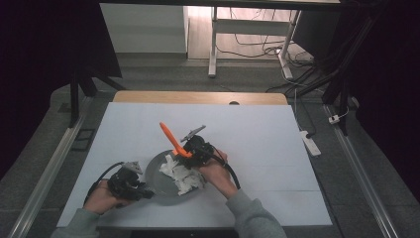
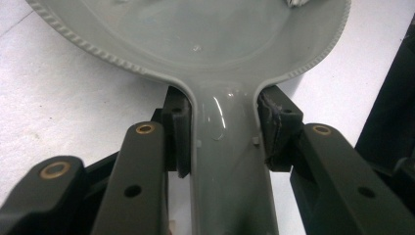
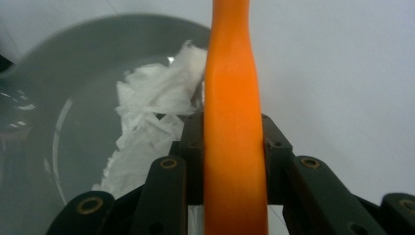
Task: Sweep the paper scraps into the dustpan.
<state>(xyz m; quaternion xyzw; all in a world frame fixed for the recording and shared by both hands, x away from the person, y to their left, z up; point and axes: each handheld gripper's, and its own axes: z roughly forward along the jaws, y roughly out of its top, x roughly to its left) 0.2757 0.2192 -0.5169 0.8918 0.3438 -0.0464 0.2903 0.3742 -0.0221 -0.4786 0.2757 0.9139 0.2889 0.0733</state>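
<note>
A grey pan-shaped dish (image 1: 166,191) lies near the table's front, holding crumpled white paper (image 1: 181,174). My left gripper (image 1: 143,192) is shut on the dish's handle (image 2: 227,161), with a pad pressed against each side. The dish's beaded rim (image 2: 98,51) curves across the top of the left gripper view. My right gripper (image 1: 190,153) is shut on an orange utensil handle (image 3: 234,132) that slants up and to the left (image 1: 170,136) over the dish's far edge. In the right gripper view the white paper (image 3: 147,117) sits in the grey dish (image 3: 73,98) just left of the orange handle.
A white sheet (image 1: 247,134) covers the table, with a wooden strip (image 1: 198,97) along its far edge. A white power strip (image 1: 311,143) lies on the floor at the right. Desk legs and cables (image 1: 257,44) stand beyond the table.
</note>
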